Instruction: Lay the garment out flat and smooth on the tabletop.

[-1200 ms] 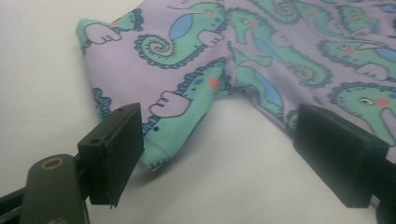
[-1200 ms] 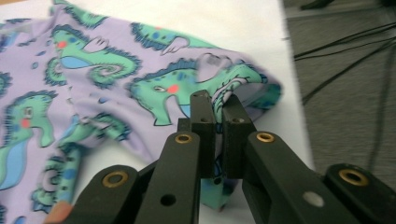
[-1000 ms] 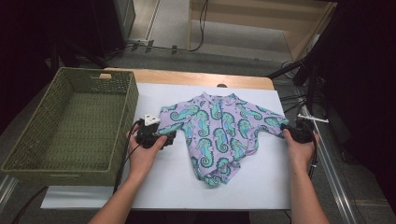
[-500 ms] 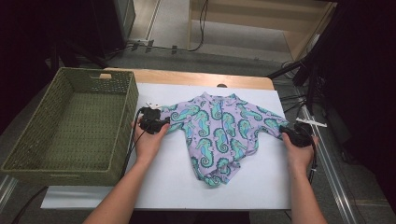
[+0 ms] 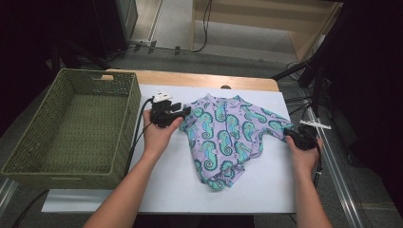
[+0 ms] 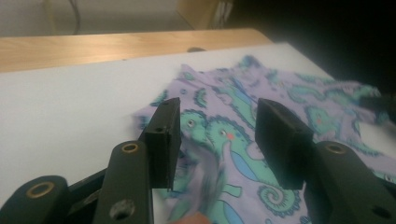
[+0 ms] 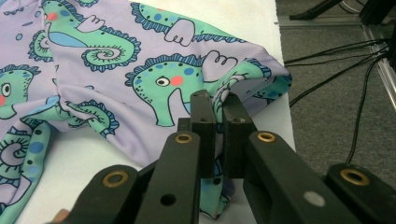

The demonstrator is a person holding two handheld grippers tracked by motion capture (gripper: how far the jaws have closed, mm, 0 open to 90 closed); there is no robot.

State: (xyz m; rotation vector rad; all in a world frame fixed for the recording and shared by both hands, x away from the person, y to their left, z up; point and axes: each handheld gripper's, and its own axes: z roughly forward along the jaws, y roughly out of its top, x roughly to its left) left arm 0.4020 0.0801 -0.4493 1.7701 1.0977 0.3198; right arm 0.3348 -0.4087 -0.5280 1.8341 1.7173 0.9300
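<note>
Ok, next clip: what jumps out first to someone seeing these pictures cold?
The lilac baby garment with teal seahorses lies mid-table on the white sheet, one sleeve pinched in the shut right gripper at the sheet's right edge. The left gripper, jaws apart and just opening, hovers at the other sleeve. An empty green wicker basket stands at the left.
</note>
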